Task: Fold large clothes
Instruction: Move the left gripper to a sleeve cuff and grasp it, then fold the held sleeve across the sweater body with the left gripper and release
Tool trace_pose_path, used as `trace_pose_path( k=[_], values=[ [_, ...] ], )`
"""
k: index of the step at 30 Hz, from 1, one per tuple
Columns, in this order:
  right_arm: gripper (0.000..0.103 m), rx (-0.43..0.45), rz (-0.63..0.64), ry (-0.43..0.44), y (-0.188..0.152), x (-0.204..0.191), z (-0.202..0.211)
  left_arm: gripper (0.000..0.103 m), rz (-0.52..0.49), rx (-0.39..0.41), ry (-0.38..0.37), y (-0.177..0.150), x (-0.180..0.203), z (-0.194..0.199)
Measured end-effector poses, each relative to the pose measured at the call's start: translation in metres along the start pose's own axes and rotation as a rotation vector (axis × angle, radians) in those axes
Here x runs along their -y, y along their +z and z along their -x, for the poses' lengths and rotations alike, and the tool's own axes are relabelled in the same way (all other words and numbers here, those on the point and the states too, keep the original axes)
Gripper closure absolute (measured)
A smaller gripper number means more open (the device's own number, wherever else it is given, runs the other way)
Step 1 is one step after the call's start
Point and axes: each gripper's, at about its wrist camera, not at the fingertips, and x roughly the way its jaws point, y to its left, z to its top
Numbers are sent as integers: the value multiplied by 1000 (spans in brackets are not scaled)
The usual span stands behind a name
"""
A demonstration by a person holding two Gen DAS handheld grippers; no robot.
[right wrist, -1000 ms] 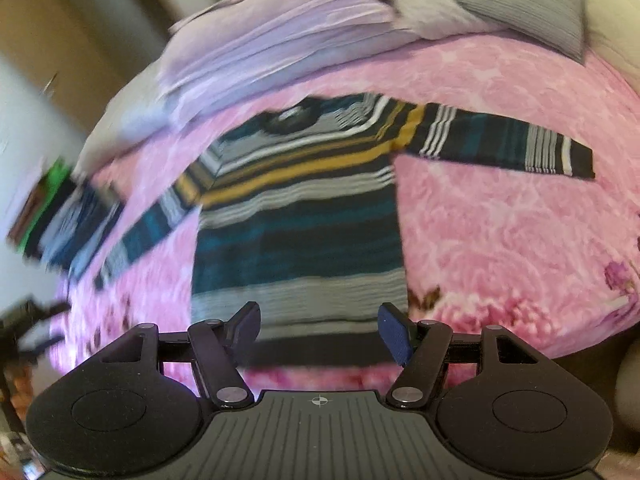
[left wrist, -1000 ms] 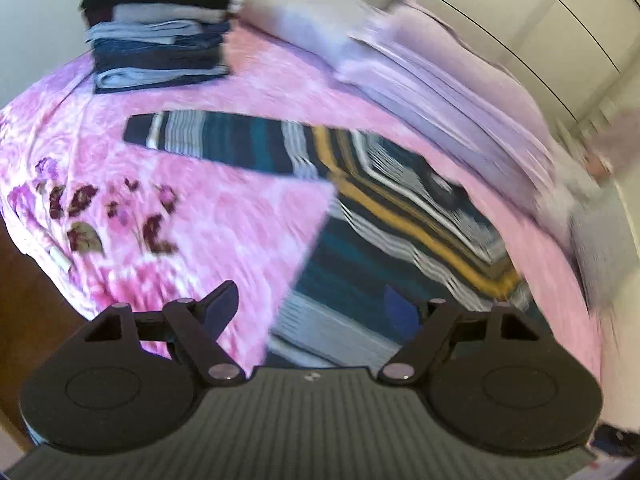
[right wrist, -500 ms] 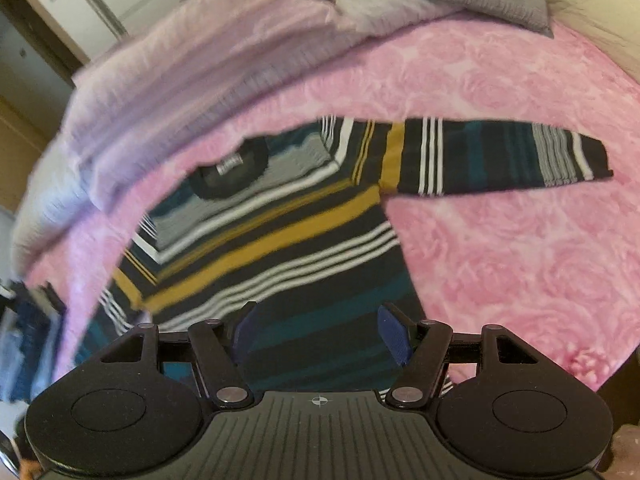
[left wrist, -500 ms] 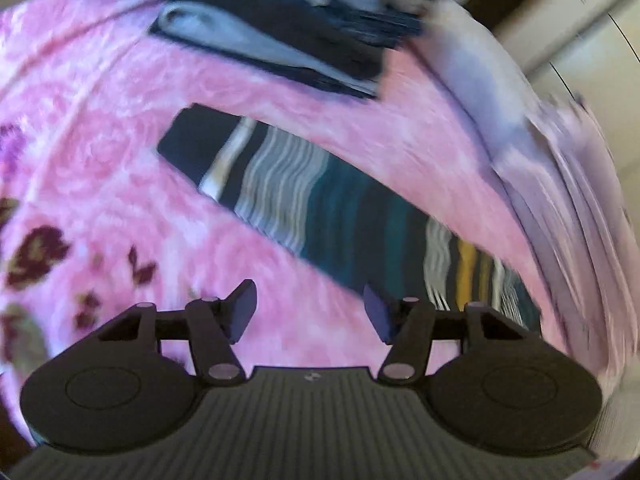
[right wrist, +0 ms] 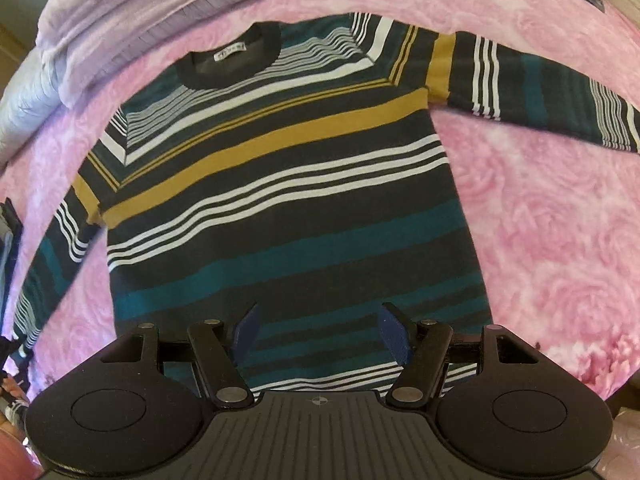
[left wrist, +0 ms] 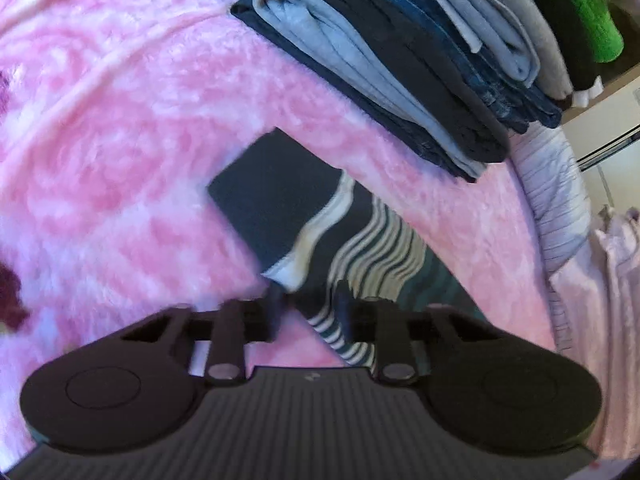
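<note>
We had the striped sweater [right wrist: 280, 184] spread flat on the pink blanket [right wrist: 540, 240]. Our left gripper [left wrist: 308, 300] was closing on its sleeve [left wrist: 320, 240] near the cuff, just below the folded clothes stack [left wrist: 400, 60]. Our right gripper [right wrist: 320, 330] hung wide open over the hem, gripping nothing.

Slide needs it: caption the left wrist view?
Left gripper closing on striped sweater sleeve beside folded stack.
</note>
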Motion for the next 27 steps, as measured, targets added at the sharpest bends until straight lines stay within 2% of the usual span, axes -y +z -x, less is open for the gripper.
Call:
trace_pose_path(
  k=[2,5,8,11,13,17,18,19,20,21,22,24,26,27],
  values=[
    [41,-2,3,11,2,-1,-3,100,-22,24,10,0,8,6],
    [41,21,19,15,9,0,0,101,-146,98,6,-3,46,24],
    [41,52,11,4,17,12,3,101,-304,145,-99,-16,106,47],
    [41,79,-30,-8,26,26,7,101,-504,177,-276,-51,189,78],
    [41,101,-57,-14,32,37,11,101,-608,154,-408,-85,240,96],
    [41,137,-83,-9,44,59,19,100,-837,63,-726,-188,333,136],
    [41,144,-88,-9,46,65,21,95,-883,7,-808,-217,348,141],
    [41,149,-92,-11,48,71,21,92,-912,-44,-858,-241,358,143],
    [41,151,-96,-14,50,77,21,84,-957,-108,-908,-271,367,142],
    [41,151,-100,-18,51,84,19,71,-1011,-163,-935,-295,370,138],
    [41,148,-104,-21,52,91,17,71,-1064,-197,-919,-318,368,132],
    [41,143,-114,-30,54,106,14,73,-1142,-259,-807,-351,355,110],
    [41,141,-123,-25,57,122,9,74,-1151,-332,-675,-359,328,82],
    [41,140,-127,-21,58,128,6,75,-1155,-345,-613,-359,316,73]
  ],
)
